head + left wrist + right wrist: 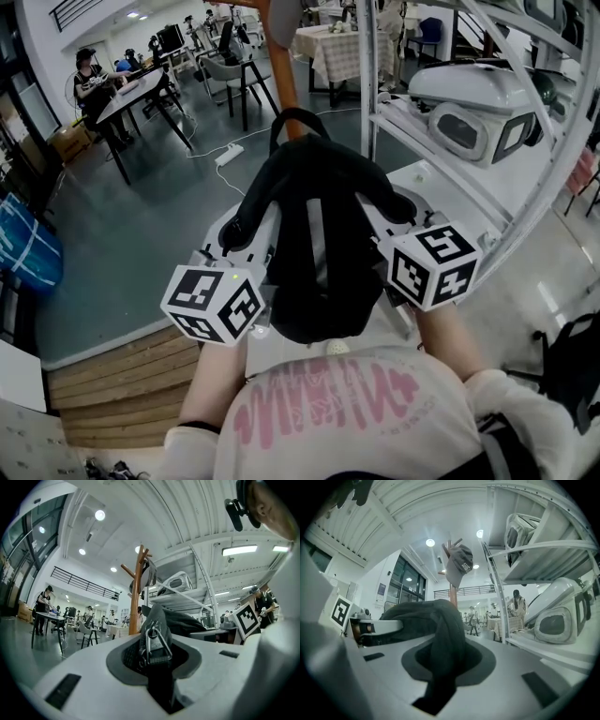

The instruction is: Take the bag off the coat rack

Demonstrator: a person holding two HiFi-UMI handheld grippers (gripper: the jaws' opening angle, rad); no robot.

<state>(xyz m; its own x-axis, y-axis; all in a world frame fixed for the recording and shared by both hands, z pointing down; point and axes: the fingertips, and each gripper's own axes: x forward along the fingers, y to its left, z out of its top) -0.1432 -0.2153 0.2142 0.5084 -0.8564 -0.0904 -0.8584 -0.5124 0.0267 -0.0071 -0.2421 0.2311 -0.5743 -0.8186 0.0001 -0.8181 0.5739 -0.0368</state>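
Down in the head view, the black backpack [314,234] hangs between the left gripper [246,246] and the right gripper [398,225], near the person [347,412] and well apart from the far wooden coat rack [284,89]. Up close in the left gripper view, narrow jaws pinch a buckled strap [156,644]. Over in the right gripper view, narrow jaws squeeze a thick strap [447,630], and a gray cap [459,564] hangs on the rack.

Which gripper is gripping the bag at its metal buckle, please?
The left gripper, its jaws on the metal buckle; the right gripper pinches only plain black fabric of the bag.
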